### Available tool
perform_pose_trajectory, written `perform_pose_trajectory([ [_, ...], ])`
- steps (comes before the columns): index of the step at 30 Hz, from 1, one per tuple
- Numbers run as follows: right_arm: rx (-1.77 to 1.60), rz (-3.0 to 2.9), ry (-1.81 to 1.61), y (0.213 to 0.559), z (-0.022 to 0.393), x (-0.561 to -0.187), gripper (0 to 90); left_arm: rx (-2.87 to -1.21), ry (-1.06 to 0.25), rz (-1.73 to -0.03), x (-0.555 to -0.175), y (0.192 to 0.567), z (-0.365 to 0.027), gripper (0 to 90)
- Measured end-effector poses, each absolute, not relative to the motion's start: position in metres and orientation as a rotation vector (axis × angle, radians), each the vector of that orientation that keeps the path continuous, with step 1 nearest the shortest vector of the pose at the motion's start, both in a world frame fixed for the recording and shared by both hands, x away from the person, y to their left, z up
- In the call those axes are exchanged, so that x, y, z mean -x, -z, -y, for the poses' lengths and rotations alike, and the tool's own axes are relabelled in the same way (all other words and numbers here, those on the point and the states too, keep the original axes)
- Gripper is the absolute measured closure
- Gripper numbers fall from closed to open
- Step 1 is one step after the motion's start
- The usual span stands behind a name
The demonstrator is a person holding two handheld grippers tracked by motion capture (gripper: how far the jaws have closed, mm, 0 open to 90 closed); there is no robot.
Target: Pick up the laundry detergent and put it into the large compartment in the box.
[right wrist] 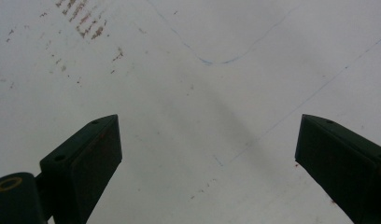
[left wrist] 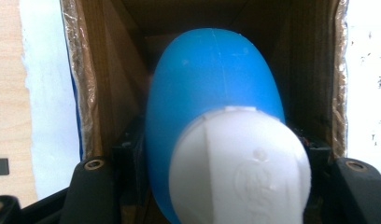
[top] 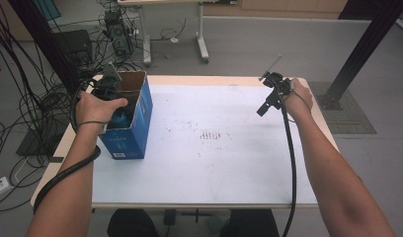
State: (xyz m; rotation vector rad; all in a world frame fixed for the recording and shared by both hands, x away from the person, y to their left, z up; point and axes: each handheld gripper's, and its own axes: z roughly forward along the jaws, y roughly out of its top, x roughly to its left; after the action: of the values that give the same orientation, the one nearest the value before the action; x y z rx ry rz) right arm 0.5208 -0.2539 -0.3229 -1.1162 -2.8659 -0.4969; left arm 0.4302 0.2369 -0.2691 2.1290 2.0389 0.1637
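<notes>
Blue bottle (left wrist: 212, 88) — one — inside one cardboard box (left wrist: 90, 84).

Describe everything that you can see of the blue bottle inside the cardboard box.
The blue bottle has a smooth, rounded, egg-like body that looks like plastic, with a faint seam running along it. A white cap, also plastic-looking, closes the end near the camera and bears a faint embossed mark. The bottle sits inside the open cardboard box, which stands at the left of the table. The left gripper reaches into the box and its black jaws press on the bottle from both sides.
</notes>
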Motion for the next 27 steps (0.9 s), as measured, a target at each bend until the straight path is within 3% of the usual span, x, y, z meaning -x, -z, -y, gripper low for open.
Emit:
perform_pose_trajectory([
  [23, 1.109, 2.866, 0.505, 0.3226, 0.2551, -0.5196, 7.0, -2.121, -0.165, -2.043, -0.4292, 0.2691, -0.2361, 37.3],
  [27, 1.115, 2.859, 0.504, 0.3230, 0.2549, -0.5200, 7.0, -2.114, -0.158, -2.051, -0.4296, 0.2681, -0.2364, 33.5],
])
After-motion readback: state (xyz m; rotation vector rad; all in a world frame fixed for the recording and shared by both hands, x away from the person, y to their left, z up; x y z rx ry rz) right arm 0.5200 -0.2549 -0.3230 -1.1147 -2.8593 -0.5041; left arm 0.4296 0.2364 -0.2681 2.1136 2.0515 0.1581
